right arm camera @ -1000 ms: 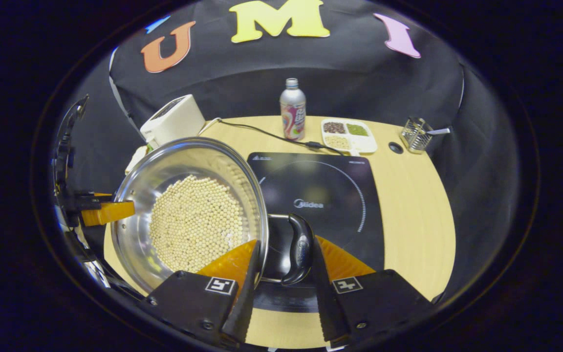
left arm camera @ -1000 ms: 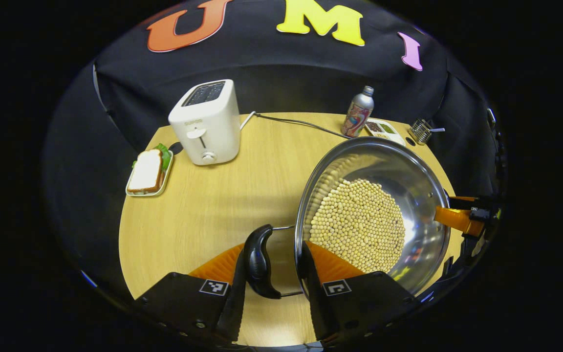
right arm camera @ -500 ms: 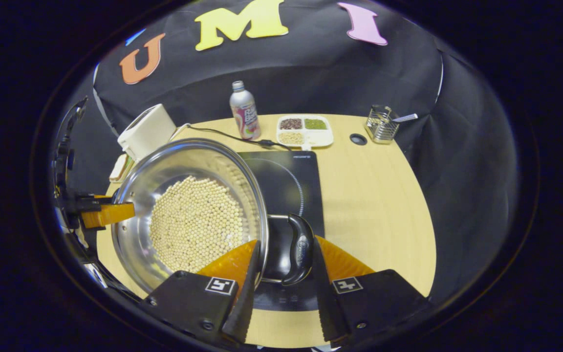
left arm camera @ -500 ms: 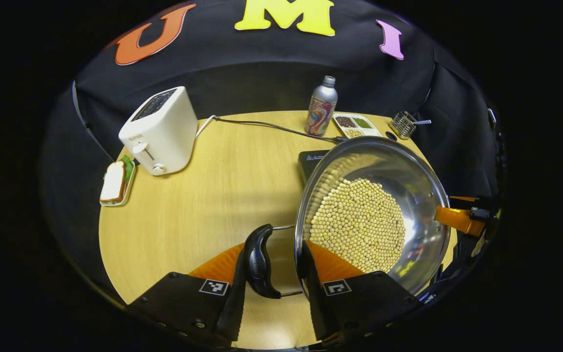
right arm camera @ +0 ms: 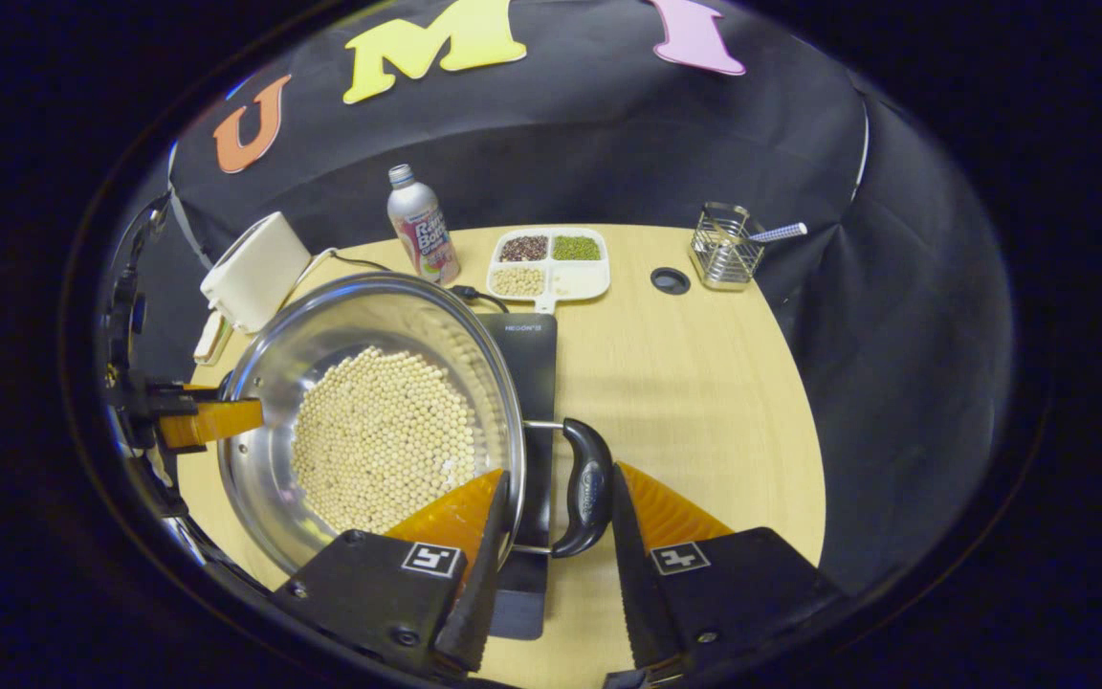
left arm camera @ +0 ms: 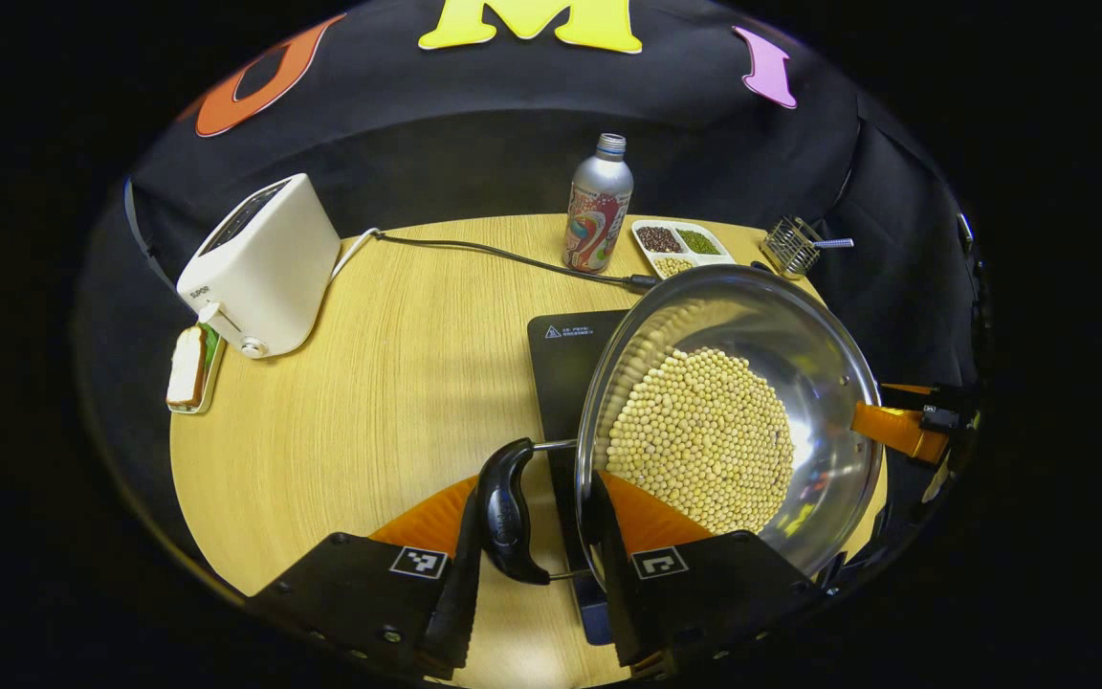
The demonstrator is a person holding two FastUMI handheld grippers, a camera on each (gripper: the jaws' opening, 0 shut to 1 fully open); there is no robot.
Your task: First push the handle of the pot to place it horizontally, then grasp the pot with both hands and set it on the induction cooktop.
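A steel pot full of pale beans hangs between both grippers. My left gripper is shut on the pot's black side handle, one finger outside the handle and the other against the pot wall. My right gripper is shut on the opposite black handle in the same way. The black induction cooktop lies under the pot, its right strip showing in the right gripper view. Whether the pot touches it I cannot tell. The right gripper shows beyond the pot, as does the left gripper.
A white toaster and a sandwich on a small plate stand at the far left. A bottle, a divided tray of grains, a wire holder and a cord line the back edge.
Both grippers have carried the pot to the right. The cooktop has come in under the pot in the left gripper view and slid left beneath it in the right gripper view.
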